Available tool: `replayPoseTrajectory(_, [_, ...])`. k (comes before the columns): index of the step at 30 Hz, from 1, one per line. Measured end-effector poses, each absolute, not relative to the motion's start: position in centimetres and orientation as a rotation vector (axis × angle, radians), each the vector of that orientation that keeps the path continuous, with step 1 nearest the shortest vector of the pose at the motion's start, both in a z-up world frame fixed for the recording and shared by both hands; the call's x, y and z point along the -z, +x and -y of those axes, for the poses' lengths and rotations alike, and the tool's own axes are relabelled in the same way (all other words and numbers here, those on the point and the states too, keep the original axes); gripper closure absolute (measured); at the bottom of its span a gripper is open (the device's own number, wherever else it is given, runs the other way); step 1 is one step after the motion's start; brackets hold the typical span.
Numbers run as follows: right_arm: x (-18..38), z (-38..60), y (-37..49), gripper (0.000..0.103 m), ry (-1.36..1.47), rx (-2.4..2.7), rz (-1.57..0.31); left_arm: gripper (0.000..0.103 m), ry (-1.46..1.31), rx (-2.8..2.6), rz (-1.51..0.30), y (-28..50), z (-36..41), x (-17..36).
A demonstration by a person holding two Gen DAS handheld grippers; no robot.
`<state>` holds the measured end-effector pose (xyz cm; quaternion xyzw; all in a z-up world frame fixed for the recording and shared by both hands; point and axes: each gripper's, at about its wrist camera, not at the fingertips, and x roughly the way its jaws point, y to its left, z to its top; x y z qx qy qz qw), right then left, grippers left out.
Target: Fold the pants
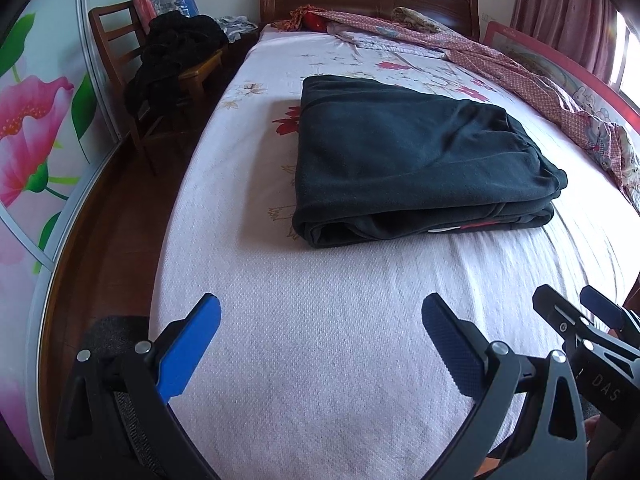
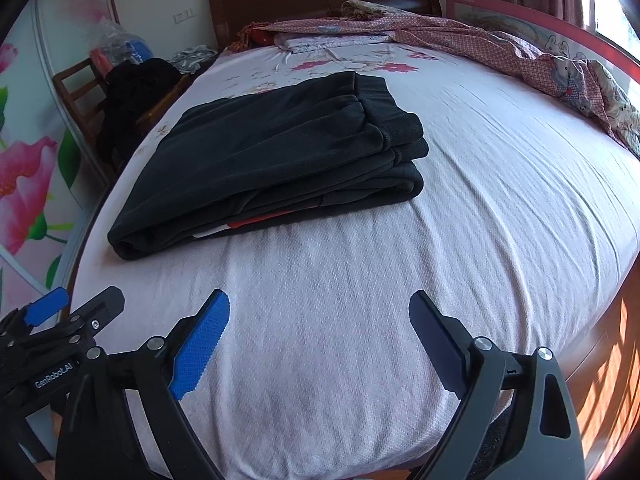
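The pants (image 1: 416, 160) lie folded in a flat stack on the bed (image 1: 320, 340), far of both my grippers and apart from them. My left gripper (image 1: 320, 328) and right gripper (image 2: 320, 320) hang side by side over the near sheet, jaws spread wide, holding nothing.

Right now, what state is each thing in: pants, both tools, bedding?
Pants: folded into a compact stack, flat on the sheet.
Left tool: open, empty, short of the pants.
Right tool: open, empty, beside the left one.
Sheet: spread, lightly wrinkled.
Quilt: bunched along the far side.
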<state>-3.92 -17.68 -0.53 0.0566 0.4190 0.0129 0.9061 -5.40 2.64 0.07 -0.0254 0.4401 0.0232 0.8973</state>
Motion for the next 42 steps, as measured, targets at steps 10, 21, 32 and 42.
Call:
replayPoseTrajectory(10, [0.59, 17.59, -3.90, 0.012, 0.118, -0.031, -0.869, 0.002, -0.054, -0.047, -0.917, -5.39, -2.68, -0.03])
replayPoseTrajectory(21, [0.73, 17.55, -3.80, 0.012, 0.121, -0.035, -0.876, 0.002, -0.055, -0.047, -0.920, -5.36, -2.57, 0.04])
replayPoseTrajectory(32, [0.52, 17.64, -3.87, 0.012, 0.127, -0.034, -0.872, 0.002, -0.054, -0.046, -0.922, -5.31, -2.57, -0.01])
replayPoseTrajectory(42, [0.55, 17.73, -3.81, 0.012, 0.131, -0.035, -0.874, 0.002, -0.052, -0.042, -0.928, -5.35, -2.57, -0.07])
